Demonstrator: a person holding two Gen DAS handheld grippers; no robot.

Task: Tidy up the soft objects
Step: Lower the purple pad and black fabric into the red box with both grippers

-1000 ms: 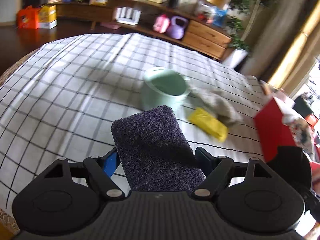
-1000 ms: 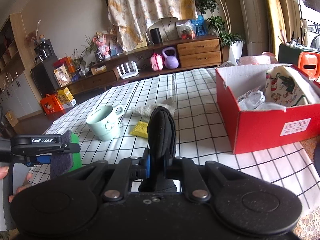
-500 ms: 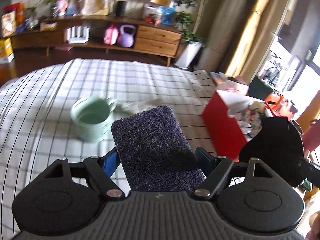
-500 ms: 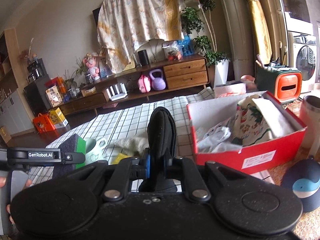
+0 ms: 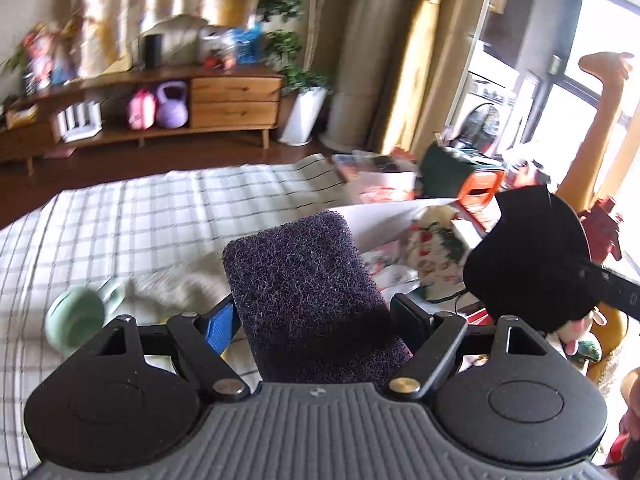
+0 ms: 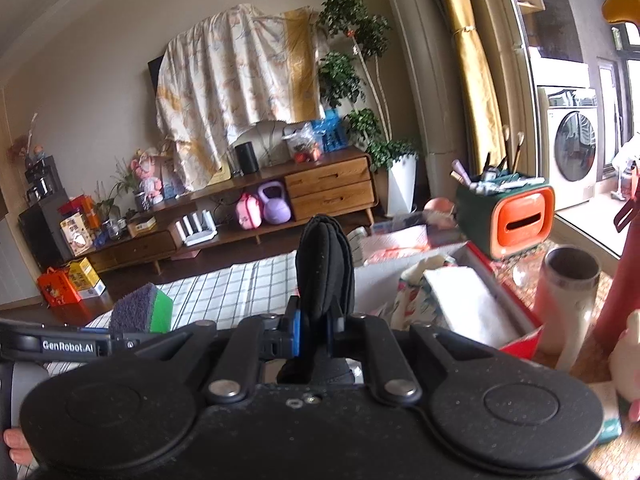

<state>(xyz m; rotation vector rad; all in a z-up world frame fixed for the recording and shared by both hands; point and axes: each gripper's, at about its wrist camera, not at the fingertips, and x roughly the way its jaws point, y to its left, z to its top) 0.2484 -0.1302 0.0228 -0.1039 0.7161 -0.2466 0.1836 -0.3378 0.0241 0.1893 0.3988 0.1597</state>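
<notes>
Left gripper (image 5: pixel 310 322): black linkage arms, silver pivot screws, ribbed grey housing, blue pad on left finger; right gripper (image 6: pixel 318 326): same black build, blue pads, dusty body; left one's side reads "GenRobot.AI".

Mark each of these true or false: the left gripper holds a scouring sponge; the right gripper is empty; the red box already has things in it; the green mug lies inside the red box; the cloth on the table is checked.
1. The left gripper holds a scouring sponge. True.
2. The right gripper is empty. False: it is clamped on a black pad.
3. The red box already has things in it. True: printed fabric and white items lie inside.
4. The green mug lies inside the red box. False: it sits on the table, beside a pale rag.
5. The tablecloth is checked. True.
</notes>
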